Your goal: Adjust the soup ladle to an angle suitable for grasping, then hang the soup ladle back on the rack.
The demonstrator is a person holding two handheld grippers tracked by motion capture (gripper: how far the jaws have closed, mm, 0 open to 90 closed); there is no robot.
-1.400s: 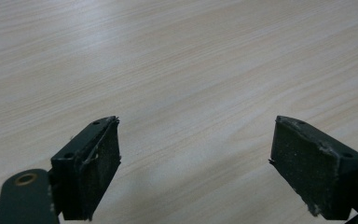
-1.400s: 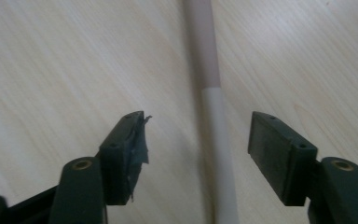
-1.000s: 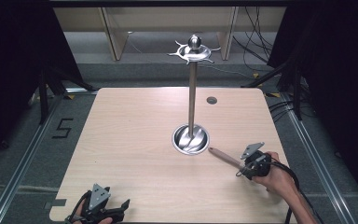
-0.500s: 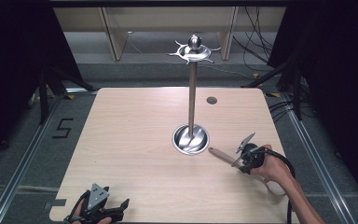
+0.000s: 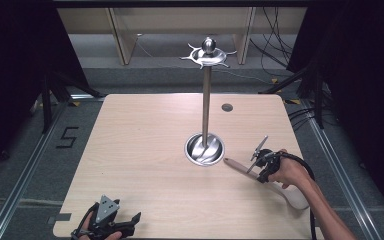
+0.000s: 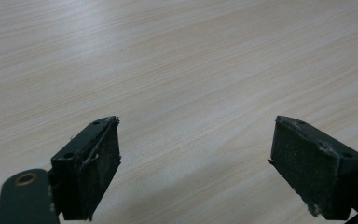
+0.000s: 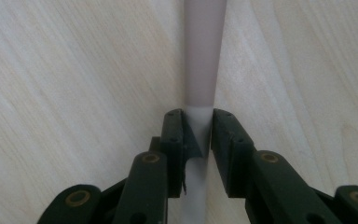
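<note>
Wooden spoon point(image 5: 267, 179) lies flat on the table point(image 5: 145, 150), its handle end pointing toward the stand's base point(image 5: 205, 149) and its bowl end toward the near right edge. The right gripper point(image 5: 260, 167) sits over the handle partway along. In the right gripper view the two black jaws have just been closing and now press on the pale handle point(image 7: 204, 70) from either side, the handle running straight out ahead of them; judged clamped on the spoon.

Progress, as judged: the grasp appears made, nothing more. The spoon rests on the wood with no visible lift. The metal stand point(image 5: 206, 90), with its hooked crown point(image 5: 209, 54) at the top of the pole, stands beyond the right gripper and carries nothing. If the work is to hang the spoon there, lifting, carrying and hooking all remain.

Pose: the right hand point(image 5: 287, 172) comes in from the near right, forearm angled toward the stand, gripper pointing down and across the handle, cable trailing back along the arm.

The left gripper point(image 5: 111, 226) rests at the near left edge of the table, well apart from the spoon. Its jaws stand wide apart over bare wood, with nothing between the pads point(image 6: 100, 172).
</note>
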